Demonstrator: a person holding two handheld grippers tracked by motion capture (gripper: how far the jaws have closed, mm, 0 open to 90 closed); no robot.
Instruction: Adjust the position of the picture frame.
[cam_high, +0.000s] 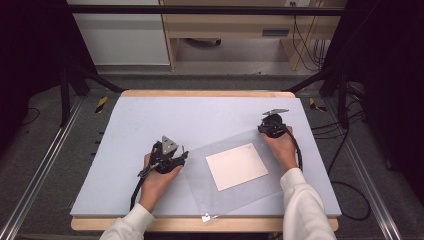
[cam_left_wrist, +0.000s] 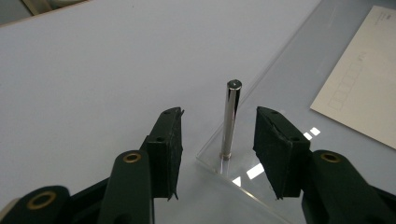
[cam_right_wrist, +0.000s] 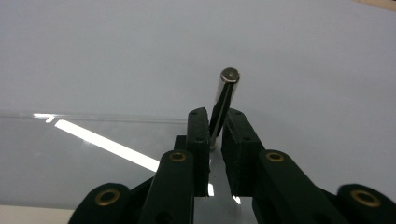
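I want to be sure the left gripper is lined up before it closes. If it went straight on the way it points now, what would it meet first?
The upright metal pin at the clear sheet's corner. It stands between the open jaws of the left gripper, slightly ahead of them; depth is hard to judge.

On the table (cam_high: 125, 150) in front of you lies a clear sheet (cam_high: 260, 192), turned at an angle, with a card (cam_high: 236, 166) resting on its middle. A metal pin (cam_left_wrist: 230, 119) stands upright at the sheet's left corner, between your left gripper (cam_left_wrist: 217, 149)'s spread jaws; another pin (cam_right_wrist: 223, 100) stands at the far right corner, between your right gripper (cam_right_wrist: 215, 140)'s jaws
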